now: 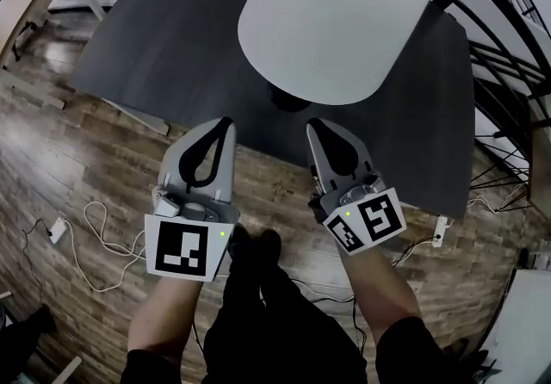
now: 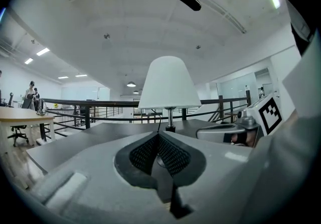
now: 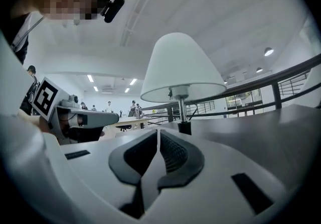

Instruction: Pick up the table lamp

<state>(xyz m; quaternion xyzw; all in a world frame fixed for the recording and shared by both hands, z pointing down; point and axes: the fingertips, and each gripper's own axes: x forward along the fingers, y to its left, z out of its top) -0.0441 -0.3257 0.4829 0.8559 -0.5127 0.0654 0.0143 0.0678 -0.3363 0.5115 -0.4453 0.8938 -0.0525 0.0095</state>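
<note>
The table lamp (image 1: 331, 21) stands upright on a dark grey table (image 1: 172, 46), in the upper middle of the head view. Its white shade (image 1: 344, 3) covers nearly everything below it, and only a bit of the dark base (image 1: 288, 100) shows under the shade's lower rim. The left gripper (image 1: 223, 127) and the right gripper (image 1: 316, 129) sit side by side in the lower middle of that frame. Their tips lie over the table's near edge, one to each side of the base and apart from it. In the left gripper view the two dark ribbed pads (image 2: 146, 153) meet along a thin line with nothing between them, so that gripper is closed and empty. The lamp rises straight beyond it at frame centre, with a slim metal stem (image 2: 170, 117) between shade and base. The right gripper view shows the same thing: its pads (image 3: 173, 153) are pressed together on nothing. There the lamp stands just right of centre behind them. Each gripper appears at the edge of the other's view with its marker cube (image 2: 269, 113). Wooden floor (image 1: 60, 167) with a loose white cable (image 1: 95, 240) fills the lower left of the head view, and a black railing (image 1: 508, 38) runs down the right edge.
</note>
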